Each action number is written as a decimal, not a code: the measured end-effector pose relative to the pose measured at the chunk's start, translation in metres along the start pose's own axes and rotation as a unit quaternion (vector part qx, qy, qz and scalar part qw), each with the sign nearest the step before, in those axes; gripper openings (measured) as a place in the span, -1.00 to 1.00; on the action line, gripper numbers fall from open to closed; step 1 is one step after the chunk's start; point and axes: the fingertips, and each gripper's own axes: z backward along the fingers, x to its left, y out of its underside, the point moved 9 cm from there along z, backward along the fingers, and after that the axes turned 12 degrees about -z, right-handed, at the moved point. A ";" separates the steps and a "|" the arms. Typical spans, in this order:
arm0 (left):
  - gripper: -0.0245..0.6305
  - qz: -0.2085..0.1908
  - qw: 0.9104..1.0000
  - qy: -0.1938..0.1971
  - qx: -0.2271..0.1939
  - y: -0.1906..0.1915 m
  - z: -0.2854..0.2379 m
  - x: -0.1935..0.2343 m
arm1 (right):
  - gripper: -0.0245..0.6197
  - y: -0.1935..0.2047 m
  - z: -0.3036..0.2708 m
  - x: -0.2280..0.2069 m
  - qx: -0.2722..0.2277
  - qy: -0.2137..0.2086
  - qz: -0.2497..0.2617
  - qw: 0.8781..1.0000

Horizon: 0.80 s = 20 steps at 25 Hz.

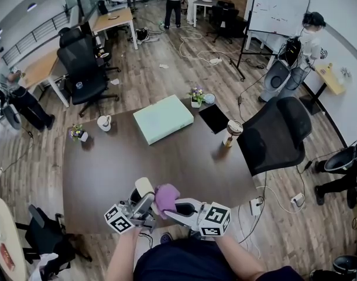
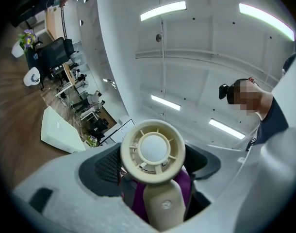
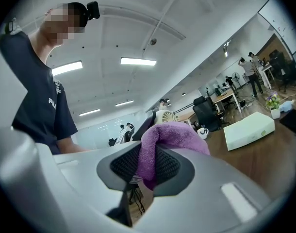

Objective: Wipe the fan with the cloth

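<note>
A small cream hand-held fan (image 1: 144,187) is upright over the table's near edge, and my left gripper (image 1: 144,204) is shut on its handle. In the left gripper view the fan's round head (image 2: 153,149) faces the camera above its handle (image 2: 162,205), which sits between the jaws of the left gripper (image 2: 155,193). My right gripper (image 1: 177,208) is shut on a purple cloth (image 1: 167,196), which touches the fan's right side. In the right gripper view the cloth (image 3: 170,140) bulges up out of the right gripper (image 3: 145,166), with the fan (image 3: 166,115) just behind it.
On the dark brown table (image 1: 108,174) lie a pale green box (image 1: 163,118), a white mug (image 1: 103,122), two small flower pots (image 1: 196,96) (image 1: 78,133), a paper cup (image 1: 231,132) and a black tablet (image 1: 214,118). A black office chair (image 1: 278,134) stands at the table's right side.
</note>
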 end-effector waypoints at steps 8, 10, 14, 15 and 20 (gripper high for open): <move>0.23 0.026 0.999 0.038 0.002 0.008 -0.002 -0.010 | -0.68 -0.022 0.002 0.008 -0.043 -0.019 0.021 0.999; 0.23 0.032 0.998 0.058 0.003 0.008 -0.003 -0.014 | -0.68 -0.027 0.004 0.005 -0.057 -0.024 0.010 0.998; 0.23 0.036 0.996 0.081 0.006 0.009 -0.004 -0.020 | -0.68 -0.040 0.005 0.003 -0.080 -0.032 0.002 0.996; 0.23 0.038 0.996 0.084 0.005 0.010 -0.004 -0.020 | -0.68 -0.043 0.005 0.003 -0.083 -0.033 0.005 0.996; 0.23 0.040 0.993 0.111 0.011 0.013 -0.003 -0.026 | -0.68 -0.060 0.000 -0.001 -0.105 -0.033 0.002 0.994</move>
